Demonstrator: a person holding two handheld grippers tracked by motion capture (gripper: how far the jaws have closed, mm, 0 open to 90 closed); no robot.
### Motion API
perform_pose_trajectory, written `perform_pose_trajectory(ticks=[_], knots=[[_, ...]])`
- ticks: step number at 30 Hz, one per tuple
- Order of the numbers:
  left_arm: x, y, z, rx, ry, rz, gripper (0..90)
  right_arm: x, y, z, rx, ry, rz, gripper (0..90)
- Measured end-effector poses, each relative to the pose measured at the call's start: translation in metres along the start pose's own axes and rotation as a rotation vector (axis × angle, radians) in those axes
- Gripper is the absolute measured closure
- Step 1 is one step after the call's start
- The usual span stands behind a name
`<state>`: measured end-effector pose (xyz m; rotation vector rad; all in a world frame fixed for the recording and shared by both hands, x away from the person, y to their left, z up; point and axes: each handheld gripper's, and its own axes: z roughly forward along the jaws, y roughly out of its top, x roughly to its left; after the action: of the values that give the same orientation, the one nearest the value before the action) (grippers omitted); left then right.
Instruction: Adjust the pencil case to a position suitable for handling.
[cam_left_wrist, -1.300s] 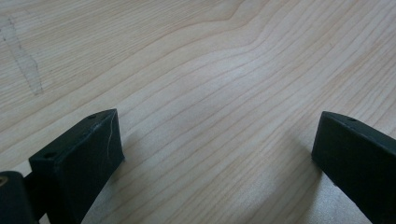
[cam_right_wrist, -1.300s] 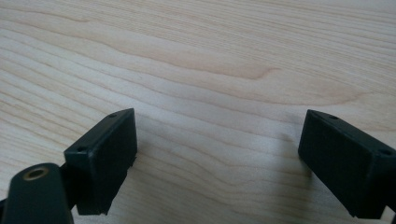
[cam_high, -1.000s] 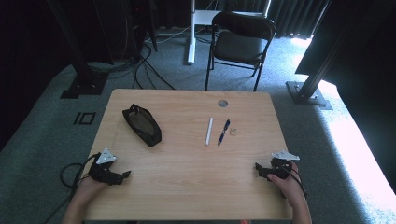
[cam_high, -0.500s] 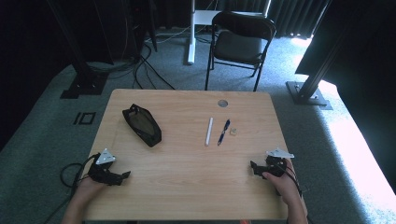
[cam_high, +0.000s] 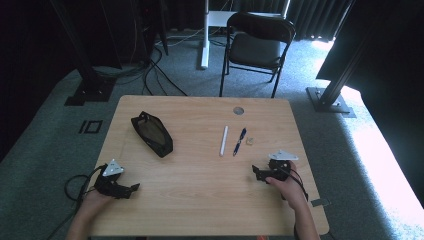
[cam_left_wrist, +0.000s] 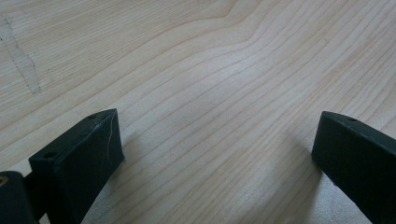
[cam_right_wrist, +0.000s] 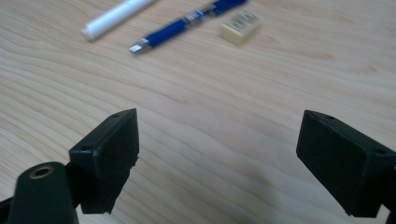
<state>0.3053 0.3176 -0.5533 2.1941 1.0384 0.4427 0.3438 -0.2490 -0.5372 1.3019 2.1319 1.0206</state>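
Right hand-held gripper (cam_high: 261, 173) rests low near the tabletop's (cam_high: 200, 200) right edge, jaws wide apart and empty, aimed at the blue pen (cam_right_wrist: 180, 28), white marker (cam_right_wrist: 116, 17) and eraser (cam_right_wrist: 239, 26). Left hand-held gripper (cam_high: 127, 190), near the front-left corner, is likewise open and empty. No writing is legible.

Pale wood-grain table (cam_high: 200, 190), white pen (cam_right_wrist: 116, 16), blue pen (cam_right_wrist: 177, 28) — silver tip, cream eraser (cam_right_wrist: 239, 27), black pouch (cam_high: 152, 134)

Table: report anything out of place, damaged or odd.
Nothing stands out. The white pen, blue pen and eraser lie side by side, and the black pouch lies closed on the table.
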Motion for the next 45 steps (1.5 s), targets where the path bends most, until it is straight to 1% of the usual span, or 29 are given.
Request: perform_pose_trajectory(ticks=[6,8,11,13,14,19,20,25,30,38,41,42,43,45], knots=[[0.000,0.000,0.000,-0.002,0.000,-0.002,2.1,0.017,0.014,0.010,-0.008,0.038,-0.042,12.9],[0.000,0.000,0.000,-0.002,0.000,-0.002,2.1,0.024,0.018,0.012,-0.011,0.052,-0.051,12.9],[0.000,0.000,0.000,-0.002,0.000,-0.002,2.1,0.033,0.025,0.017,-0.025,0.079,-0.045,13.0],[0.000,0.000,0.000,-0.002,0.000,-0.002,2.1,0.040,0.028,0.021,-0.031,0.093,-0.059,13.0],[0.000,0.000,0.000,-0.002,0.000,-0.002,2.1,0.043,0.030,0.022,-0.033,0.097,-0.070,13.0],[0.000,0.000,0.000,-0.002,0.000,-0.002,2.1,0.061,0.039,0.031,-0.043,0.132,-0.093,13.1],[0.000,0.000,0.000,-0.002,0.000,-0.002,2.1,0.065,0.041,0.032,-0.047,0.140,-0.090,13.1],[0.000,0.000,0.000,-0.002,0.000,-0.002,2.1,0.086,0.050,0.042,-0.069,0.178,-0.121,13.6],[0.000,0.000,0.000,-0.002,0.000,-0.002,2.1,0.105,0.058,0.052,-0.082,0.209,-0.141,13.6],[0.000,0.000,0.000,-0.002,0.000,-0.002,2.1,0.132,0.072,0.064,-0.090,0.251,-0.189,13.6],[0.000,0.000,0.000,-0.002,0.000,-0.002,2.1,0.143,0.077,0.069,-0.093,0.271,-0.197,13.6],[0.000,0.000,0.000,-0.002,0.000,-0.002,2.1,0.143,0.077,0.069,-0.093,0.271,-0.197,13.6],[0.000,0.000,0.000,-0.002,0.000,-0.002,2.1,0.146,0.079,0.071,-0.094,0.275,-0.203,13.6],[0.000,0.000,0.000,-0.002,0.000,-0.002,2.1,0.155,0.083,0.075,-0.095,0.291,-0.207,13.6]])
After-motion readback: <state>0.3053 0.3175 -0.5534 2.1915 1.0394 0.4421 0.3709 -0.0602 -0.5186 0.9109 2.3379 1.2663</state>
